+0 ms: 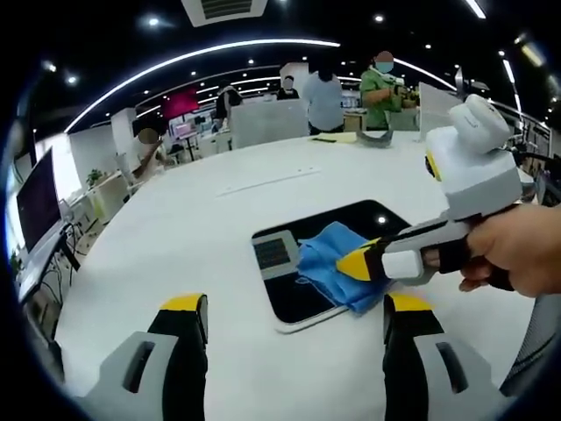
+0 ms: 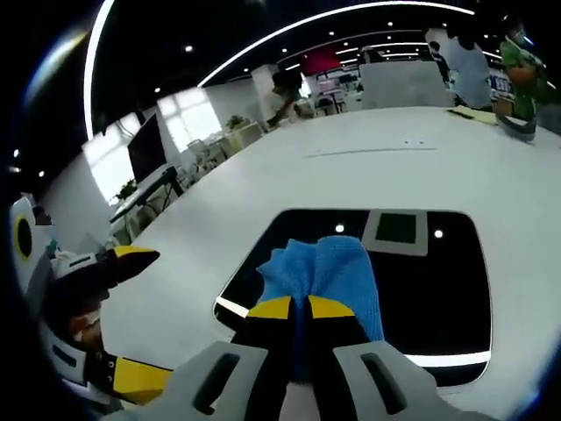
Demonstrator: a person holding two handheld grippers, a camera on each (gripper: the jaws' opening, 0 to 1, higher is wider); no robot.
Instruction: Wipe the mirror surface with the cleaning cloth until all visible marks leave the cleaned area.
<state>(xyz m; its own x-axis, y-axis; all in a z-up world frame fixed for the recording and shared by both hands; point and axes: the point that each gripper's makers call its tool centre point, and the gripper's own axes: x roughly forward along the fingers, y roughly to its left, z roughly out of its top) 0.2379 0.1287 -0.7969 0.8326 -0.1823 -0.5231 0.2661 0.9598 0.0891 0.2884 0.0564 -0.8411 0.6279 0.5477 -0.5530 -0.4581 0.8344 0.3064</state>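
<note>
**Cloth Held on Mirror by Right Hand-Held Gripper**

The mirror [image 2: 438, 289] lies flat on the white desk [image 2: 368, 167]. It is a dark, rounded-corner panel with a pale edge, and it reflects ceiling lights as small bright dots. A square grey patch [image 2: 396, 231] shows on the glass near one edge; in the left gripper view the same patch [image 1: 274, 253] appears at the mirror's [image 1: 368, 219] near-left corner.

The blue cleaning cloth [image 2: 324, 272] rests bunched on the mirror surface, close to one of its edges. In the left gripper view the cloth [image 1: 329, 263] covers part of the glass beside the grey patch.

The right hand-held gripper [image 2: 298, 309] is clamped on the cloth: its yellow-tipped jaws stand close together with blue fabric pinched between them. In the left gripper view this gripper [image 1: 361, 261] enters from the right, tips on the cloth, held by a person's hand [image 1: 517, 250].

The left hand-held gripper [image 1: 294, 307] hovers over the bare desk [image 1: 202, 210] just short of the mirror. Its jaws stand wide apart with nothing between them. In the right gripper view it [image 2: 131, 259] appears at the left edge, beside the mirror.

Several people [image 1: 329, 96] stand at the far end of the desk. A monitor [image 1: 39, 197] stands at the left.
</note>
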